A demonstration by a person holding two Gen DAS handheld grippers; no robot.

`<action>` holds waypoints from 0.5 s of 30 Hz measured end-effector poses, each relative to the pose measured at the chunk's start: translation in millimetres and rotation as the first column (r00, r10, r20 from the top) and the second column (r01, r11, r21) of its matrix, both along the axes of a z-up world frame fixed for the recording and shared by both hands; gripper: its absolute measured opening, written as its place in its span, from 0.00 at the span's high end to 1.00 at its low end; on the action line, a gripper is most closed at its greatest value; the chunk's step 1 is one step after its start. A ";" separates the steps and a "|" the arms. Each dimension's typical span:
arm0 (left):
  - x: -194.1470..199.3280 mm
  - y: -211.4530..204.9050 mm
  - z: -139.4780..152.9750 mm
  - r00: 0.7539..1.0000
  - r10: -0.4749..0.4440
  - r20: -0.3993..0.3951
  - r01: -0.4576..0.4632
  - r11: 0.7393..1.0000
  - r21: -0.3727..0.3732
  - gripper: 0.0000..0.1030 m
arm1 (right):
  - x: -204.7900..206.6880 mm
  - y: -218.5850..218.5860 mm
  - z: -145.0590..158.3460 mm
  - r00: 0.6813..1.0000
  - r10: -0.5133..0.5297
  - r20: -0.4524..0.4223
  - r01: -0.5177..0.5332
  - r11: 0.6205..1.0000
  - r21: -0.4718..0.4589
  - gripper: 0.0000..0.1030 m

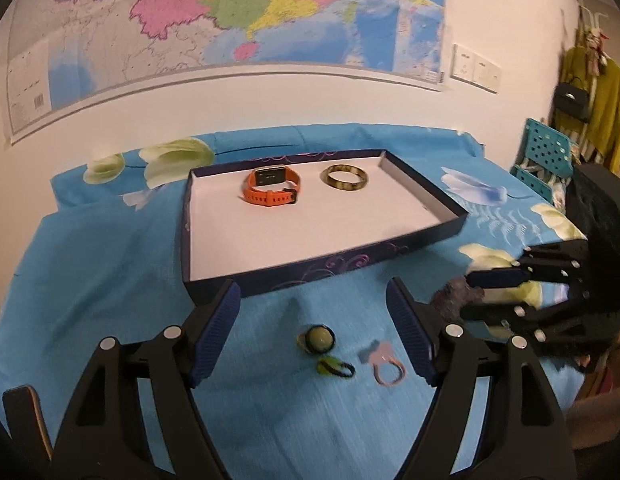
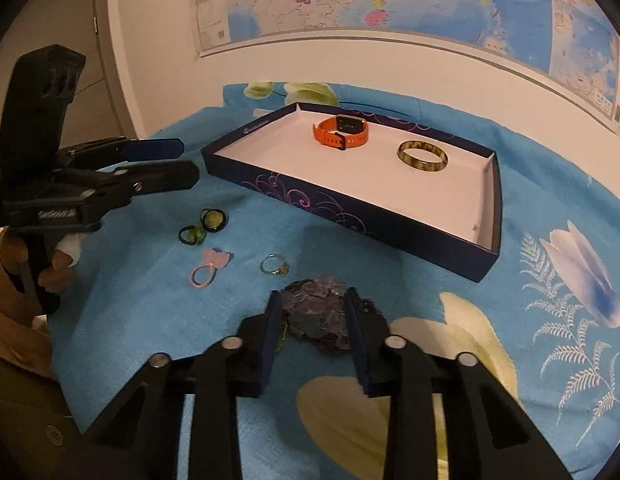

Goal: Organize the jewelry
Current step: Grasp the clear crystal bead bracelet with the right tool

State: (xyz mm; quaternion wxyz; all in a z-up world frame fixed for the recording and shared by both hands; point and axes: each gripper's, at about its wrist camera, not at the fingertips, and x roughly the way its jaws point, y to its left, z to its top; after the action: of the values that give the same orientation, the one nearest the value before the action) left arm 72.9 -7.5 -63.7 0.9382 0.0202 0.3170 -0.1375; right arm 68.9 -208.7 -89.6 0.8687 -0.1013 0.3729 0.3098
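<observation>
A dark blue box [image 1: 326,272] with a white floor holds an orange watch [image 1: 272,188] and a brown-gold bangle [image 1: 344,178]. My left gripper [image 1: 312,292] is open and empty, hovering over the cloth in front of the box. Below it lie a round green ring [image 1: 316,338], a green-black ring [image 1: 334,368] and a pink ring [image 1: 384,366]. In the right wrist view my right gripper [image 2: 313,298] has its pads against a heap of purple beads [image 2: 314,312] lying on the cloth. A silver ring [image 2: 274,266] sits just beyond it. The left gripper [image 2: 188,162] shows at the left.
A blue floral cloth [image 1: 110,280] covers the table. The wall behind carries a large map [image 1: 230,12]. A turquoise crate [image 1: 546,156] and hanging clothes [image 1: 602,100] stand at the far right. A person's hand [image 2: 58,264] holds the left gripper's handle.
</observation>
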 end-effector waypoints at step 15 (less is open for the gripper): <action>-28.7 -28.3 -22.1 0.985 -0.157 -0.070 0.162 0.984 0.075 0.34 | 2.0 -9.6 11.2 0.999 -0.030 -0.018 0.032 0.996 0.089 0.93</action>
State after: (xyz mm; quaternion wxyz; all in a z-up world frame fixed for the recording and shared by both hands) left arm 44.2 -35.8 -85.8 0.9120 0.0790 0.3495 -0.1999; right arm 70.9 -218.3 -78.4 0.8739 -0.0541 0.3677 0.3133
